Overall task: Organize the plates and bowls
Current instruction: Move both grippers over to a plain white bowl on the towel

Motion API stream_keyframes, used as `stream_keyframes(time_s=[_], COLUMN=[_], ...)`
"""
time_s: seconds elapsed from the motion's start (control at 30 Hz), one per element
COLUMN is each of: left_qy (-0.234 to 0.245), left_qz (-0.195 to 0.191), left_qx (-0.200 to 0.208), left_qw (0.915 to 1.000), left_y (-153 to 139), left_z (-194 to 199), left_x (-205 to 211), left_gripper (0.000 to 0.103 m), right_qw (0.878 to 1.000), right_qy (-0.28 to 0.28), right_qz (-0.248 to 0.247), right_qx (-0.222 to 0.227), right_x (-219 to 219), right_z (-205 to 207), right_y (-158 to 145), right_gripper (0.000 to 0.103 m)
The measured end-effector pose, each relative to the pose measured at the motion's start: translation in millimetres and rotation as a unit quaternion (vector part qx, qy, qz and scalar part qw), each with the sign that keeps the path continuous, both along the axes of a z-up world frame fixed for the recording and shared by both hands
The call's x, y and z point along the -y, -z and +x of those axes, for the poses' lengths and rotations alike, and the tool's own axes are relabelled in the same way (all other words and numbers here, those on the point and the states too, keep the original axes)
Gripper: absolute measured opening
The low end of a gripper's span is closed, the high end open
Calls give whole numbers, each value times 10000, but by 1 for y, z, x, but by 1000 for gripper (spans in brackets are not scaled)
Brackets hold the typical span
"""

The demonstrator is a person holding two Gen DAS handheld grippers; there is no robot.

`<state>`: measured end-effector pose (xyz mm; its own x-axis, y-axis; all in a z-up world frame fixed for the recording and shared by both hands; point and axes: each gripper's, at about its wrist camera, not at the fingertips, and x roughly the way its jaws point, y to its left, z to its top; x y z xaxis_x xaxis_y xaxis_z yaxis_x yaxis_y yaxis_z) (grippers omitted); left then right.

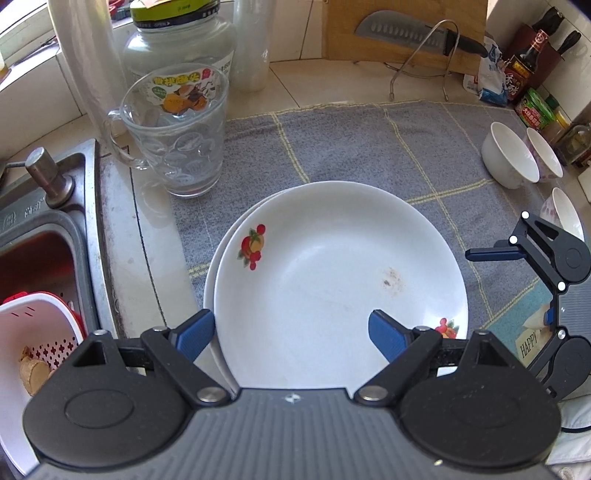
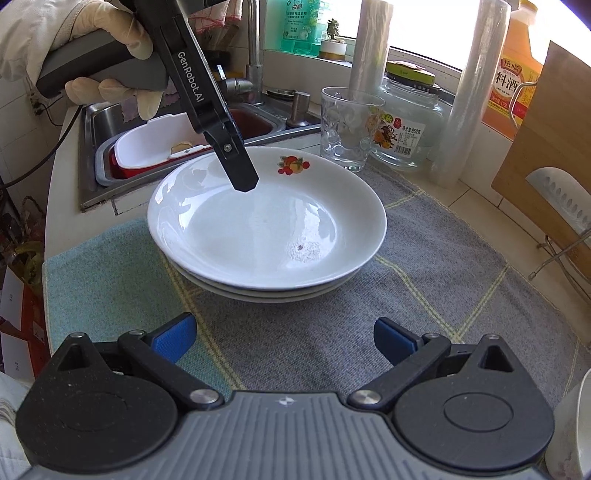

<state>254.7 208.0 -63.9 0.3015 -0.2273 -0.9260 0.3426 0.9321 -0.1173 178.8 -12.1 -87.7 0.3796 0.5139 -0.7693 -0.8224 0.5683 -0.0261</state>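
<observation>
A stack of white plates with fruit prints (image 1: pixel 332 266) lies on the grey checked cloth; it also shows in the right wrist view (image 2: pixel 266 225). My left gripper (image 1: pixel 291 332) is open and empty, hovering just above the near rim of the top plate; its fingers (image 2: pixel 240 166) show in the right wrist view over the plate's far side. My right gripper (image 2: pixel 284 339) is open and empty above the cloth in front of the stack; it shows at the right edge of the left wrist view (image 1: pixel 517 254). Three white bowls (image 1: pixel 509 155) stand at the far right.
A glass mug (image 1: pixel 177 140), a glass jar (image 1: pixel 181 48) and film rolls (image 2: pixel 469 92) stand behind the plates. A sink (image 1: pixel 44 236) with a white basket (image 1: pixel 33 339) is at the left. A cutting board with a knife (image 1: pixel 417 33) leans at the back, with bottles (image 1: pixel 524 62) beside it.
</observation>
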Motion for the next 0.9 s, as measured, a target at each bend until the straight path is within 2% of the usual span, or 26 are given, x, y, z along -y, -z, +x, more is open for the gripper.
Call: stream_keyframes(time_s=[0.1,0.27,0.37,0.57,0.73,0.9], left_qy=[-72,-85,51,387,726,1135], left_qz=[-17,59,-51,-506,-788,-1015], left_qx=[80,611,904,1181,1288,1469], left_qw=[9999,9981,9959,9910,9859,9773], left_y=[-3,-17,-25,-30,-30,-34], left_z=[-1,-12,-24,-47,-61,-72], left_x=[-3,6,19,51,80,105], left_gripper=[90,91,91,91,91,91], right_qw=[9999,9986,9956,9788,9704,9561], right_qy=[119,517,898,1865,2355,2862], right_qz=[-14,88,229,769,497,630], right_qx=[-56,-99,-134,-357,-183,-81], right_x=[8,26,41,75,91,114], right_z=[-1,1,5,13,10,1], right_y=[2,0,-2,-11,-15,-25], right_gripper=[103,103,103,103,103,103])
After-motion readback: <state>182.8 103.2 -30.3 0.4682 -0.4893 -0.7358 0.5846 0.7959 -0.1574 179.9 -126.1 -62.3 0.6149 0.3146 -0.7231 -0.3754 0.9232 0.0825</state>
